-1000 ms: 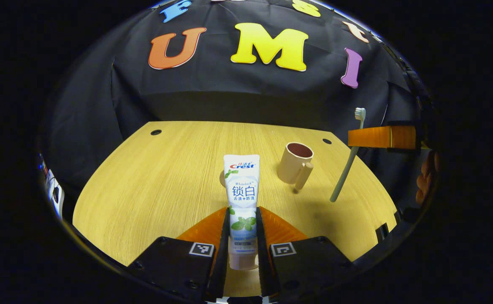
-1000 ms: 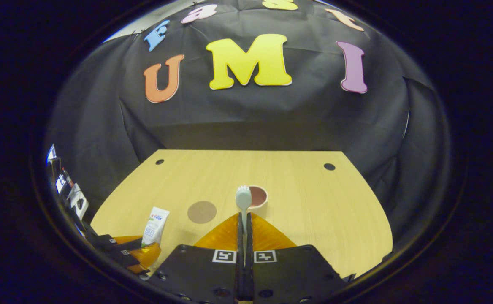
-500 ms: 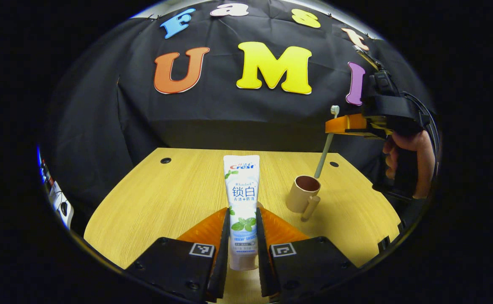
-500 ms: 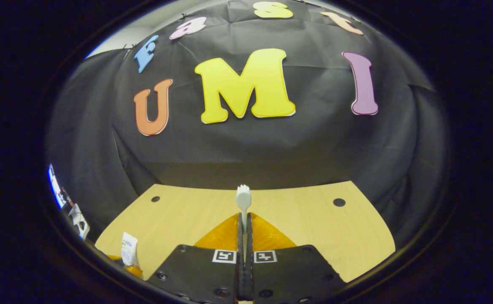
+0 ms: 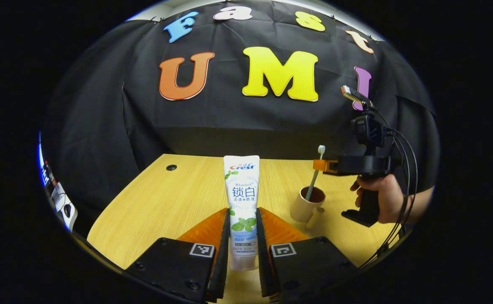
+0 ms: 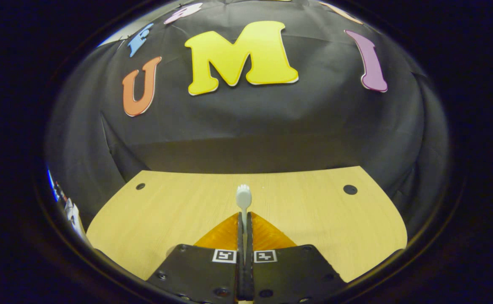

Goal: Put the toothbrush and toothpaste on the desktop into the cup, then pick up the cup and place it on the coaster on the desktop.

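Left gripper [image 5: 241,236] clamping soft, light toothpaste [image 5: 242,202] mid-tube; right gripper [image 6: 244,236] pinching stiff toothbrush [image 6: 243,198] over cup [image 5: 307,205] at 3 o'clock.

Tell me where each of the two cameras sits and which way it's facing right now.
Left gripper view: rides the left gripper, faces the desk; toothpaste clamped; beyond, cup, a hand with the right gripper.
Right gripper view: rides the right gripper, faces the wall; toothbrush clamped.
Shared: toothbrush, desk.

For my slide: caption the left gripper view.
Toothpaste held upright; right hand-held gripper lowers toothbrush handle into cup.
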Action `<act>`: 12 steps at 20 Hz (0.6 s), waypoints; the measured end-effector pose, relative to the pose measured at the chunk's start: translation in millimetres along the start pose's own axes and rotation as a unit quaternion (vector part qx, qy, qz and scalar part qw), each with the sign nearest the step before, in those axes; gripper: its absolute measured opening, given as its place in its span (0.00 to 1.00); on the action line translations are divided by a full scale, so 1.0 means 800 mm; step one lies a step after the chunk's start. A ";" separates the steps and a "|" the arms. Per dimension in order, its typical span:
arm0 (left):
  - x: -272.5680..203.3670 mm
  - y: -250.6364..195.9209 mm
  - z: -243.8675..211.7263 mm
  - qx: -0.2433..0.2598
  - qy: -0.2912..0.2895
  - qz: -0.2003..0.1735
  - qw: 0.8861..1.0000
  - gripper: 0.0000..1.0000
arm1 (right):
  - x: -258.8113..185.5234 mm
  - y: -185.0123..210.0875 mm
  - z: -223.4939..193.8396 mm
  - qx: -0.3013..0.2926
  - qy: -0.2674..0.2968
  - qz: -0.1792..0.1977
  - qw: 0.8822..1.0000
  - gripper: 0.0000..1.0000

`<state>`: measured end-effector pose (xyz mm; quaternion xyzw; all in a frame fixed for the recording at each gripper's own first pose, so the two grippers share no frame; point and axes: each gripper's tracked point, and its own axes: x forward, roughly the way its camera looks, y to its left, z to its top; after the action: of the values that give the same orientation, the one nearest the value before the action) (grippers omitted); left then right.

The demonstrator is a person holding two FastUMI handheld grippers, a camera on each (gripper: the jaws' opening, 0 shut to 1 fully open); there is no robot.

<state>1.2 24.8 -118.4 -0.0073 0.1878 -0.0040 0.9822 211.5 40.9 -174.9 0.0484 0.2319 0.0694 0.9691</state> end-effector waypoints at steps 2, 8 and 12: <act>0.002 0.001 0.008 0.002 -0.006 0.004 1.000 0.35 | 0.011 -0.001 -0.017 -0.002 0.011 -0.003 1.000 0.01; 0.000 -0.004 0.025 0.007 -0.027 0.011 1.000 0.34 | 0.019 -0.002 -0.039 -0.007 0.032 0.002 0.999 0.30; 0.009 -0.020 0.045 0.017 -0.054 -0.001 0.998 0.35 | -0.005 -0.010 -0.027 0.006 0.020 0.001 1.000 0.87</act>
<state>20.7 9.2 -87.1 0.0090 0.1343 -0.0079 0.9909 199.4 33.9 -193.2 0.0528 0.2514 0.0699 0.9639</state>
